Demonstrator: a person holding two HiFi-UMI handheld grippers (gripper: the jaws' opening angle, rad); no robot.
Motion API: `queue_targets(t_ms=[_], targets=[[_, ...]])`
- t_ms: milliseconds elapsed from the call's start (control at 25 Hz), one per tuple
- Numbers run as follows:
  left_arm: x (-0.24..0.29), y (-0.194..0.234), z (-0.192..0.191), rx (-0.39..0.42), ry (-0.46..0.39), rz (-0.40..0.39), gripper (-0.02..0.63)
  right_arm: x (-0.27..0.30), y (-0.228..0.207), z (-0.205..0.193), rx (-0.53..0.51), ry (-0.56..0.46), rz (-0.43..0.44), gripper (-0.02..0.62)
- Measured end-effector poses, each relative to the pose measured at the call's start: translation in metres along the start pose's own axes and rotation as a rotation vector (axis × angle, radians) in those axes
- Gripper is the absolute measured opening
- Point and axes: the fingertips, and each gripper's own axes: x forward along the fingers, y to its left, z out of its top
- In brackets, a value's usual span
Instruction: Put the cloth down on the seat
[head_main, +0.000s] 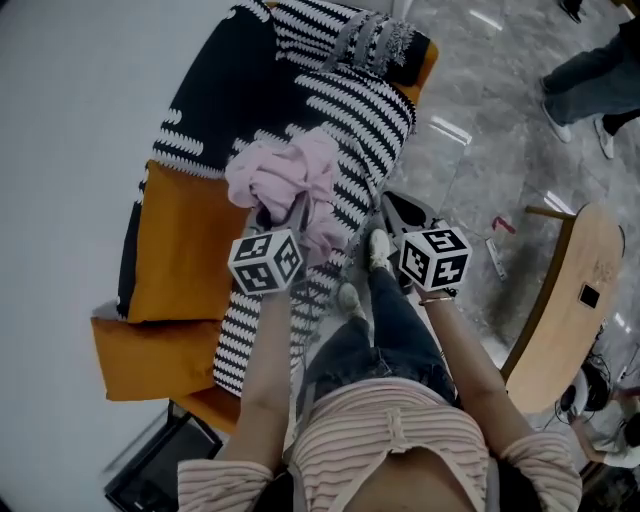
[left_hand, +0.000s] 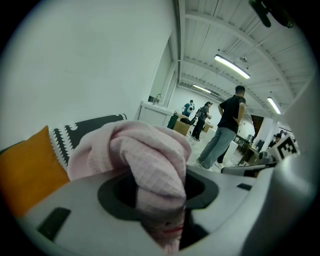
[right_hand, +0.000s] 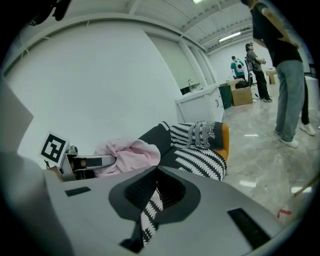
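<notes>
A bunched pink cloth (head_main: 285, 180) hangs just above the seat of an orange sofa (head_main: 185, 235), over the black-and-white patterned blanket (head_main: 350, 110) that covers it. My left gripper (head_main: 285, 215) is shut on the cloth from below. In the left gripper view the cloth (left_hand: 145, 155) fills the space between the jaws of that gripper (left_hand: 160, 210). My right gripper (head_main: 395, 215) hovers beside the sofa's front edge, apart from the cloth. Its jaws (right_hand: 150, 210) leave a narrow slit with nothing in it. Through that slit I see the blanket (right_hand: 200, 160), and the cloth (right_hand: 125, 155) is off to the left.
A wooden chair (head_main: 570, 300) stands to the right on the marble floor. A black box (head_main: 160, 470) sits by the sofa's near end. People stand farther off (left_hand: 222, 130) (right_hand: 282, 75). A white wall runs along the sofa's left side.
</notes>
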Motion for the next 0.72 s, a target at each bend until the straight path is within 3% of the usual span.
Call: queue_targets(t_ms=[360, 720], targets=[[0.1, -0.001, 0.002, -0.008, 0.095, -0.012, 0.202, 0.052, -0.063, 0.015, 0.005, 0.068, -0.025, 0.009], [0.174, -0.012, -0.015, 0.049, 0.195, -0.038, 0.202, 0.094, -0.105, 0.016, 0.035, 0.117, -0.038, 0.009]])
